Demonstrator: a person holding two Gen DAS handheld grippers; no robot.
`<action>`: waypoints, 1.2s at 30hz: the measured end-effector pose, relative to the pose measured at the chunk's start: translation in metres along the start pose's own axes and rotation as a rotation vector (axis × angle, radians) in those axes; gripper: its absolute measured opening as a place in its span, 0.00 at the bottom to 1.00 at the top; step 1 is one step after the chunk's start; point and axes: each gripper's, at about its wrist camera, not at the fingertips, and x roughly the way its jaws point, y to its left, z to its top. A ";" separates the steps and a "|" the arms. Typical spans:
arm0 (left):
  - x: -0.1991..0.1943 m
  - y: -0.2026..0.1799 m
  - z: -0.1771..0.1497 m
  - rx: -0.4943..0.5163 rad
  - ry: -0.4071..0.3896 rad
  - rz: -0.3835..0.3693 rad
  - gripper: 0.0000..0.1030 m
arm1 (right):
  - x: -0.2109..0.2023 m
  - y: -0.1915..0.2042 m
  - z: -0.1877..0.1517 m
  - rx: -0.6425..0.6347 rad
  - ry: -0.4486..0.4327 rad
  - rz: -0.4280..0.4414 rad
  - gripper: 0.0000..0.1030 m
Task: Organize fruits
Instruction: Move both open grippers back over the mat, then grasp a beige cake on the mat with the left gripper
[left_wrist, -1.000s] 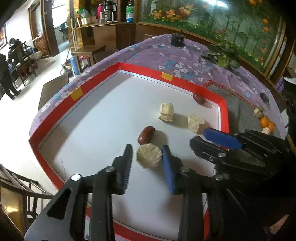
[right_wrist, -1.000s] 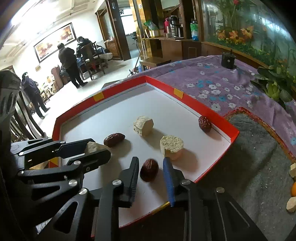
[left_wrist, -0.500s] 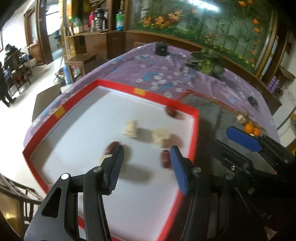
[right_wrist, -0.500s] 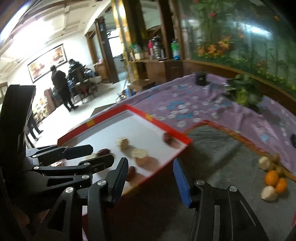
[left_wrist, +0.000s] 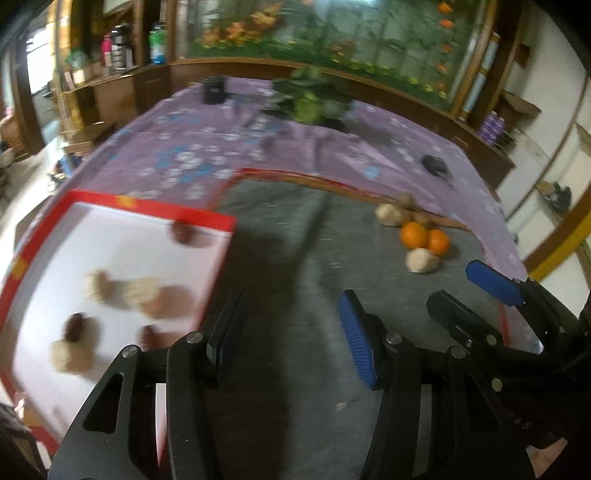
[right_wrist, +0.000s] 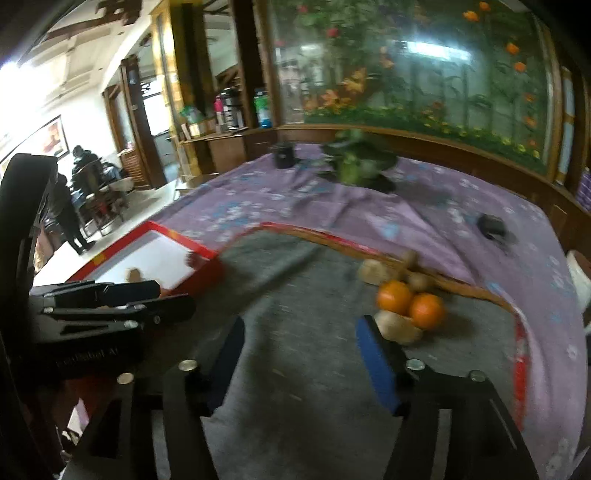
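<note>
Grey felt mat (left_wrist: 295, 258) lies under both claws, with nothing between either pair of fingers. Nearest in the left wrist view, the left claw (left_wrist: 291, 339) stands moderately wide over the mat's near left part, its left finger just beside the right wall of the red-rimmed white tray (left_wrist: 207, 218). The right claw (right_wrist: 299, 354) is opening, already wide, and hangs over bare felt; its blue-padded right finger (right_wrist: 376, 369) sits just short of the fruit pile in that view. In the tray, blurred, lie pale chunks (left_wrist: 140, 291) and dark red dates (left_wrist: 75, 326), one date (left_wrist: 183, 232) near the tray's far right corner. Farther along the mat, toward its far right edge, two oranges (right_wrist: 410, 304) touch each other, with a pale beige lump (right_wrist: 399, 326) against their near side and more beige pieces (right_wrist: 373, 271) behind them. Beyond the mat, a purple flowered cloth (right_wrist: 258, 199) covers the table, with a green leafy plant (right_wrist: 354, 166) and a small dark cup (right_wrist: 282, 155) near its far edge.
</note>
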 end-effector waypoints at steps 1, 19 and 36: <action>0.005 -0.009 0.002 0.022 0.007 -0.013 0.50 | -0.004 -0.006 -0.004 0.000 -0.002 -0.010 0.62; 0.082 -0.106 0.020 0.165 0.131 -0.106 0.50 | -0.027 -0.106 -0.035 0.187 0.001 -0.066 0.63; 0.090 -0.075 0.037 0.112 0.112 0.004 0.56 | -0.024 -0.119 -0.035 0.223 -0.009 -0.009 0.63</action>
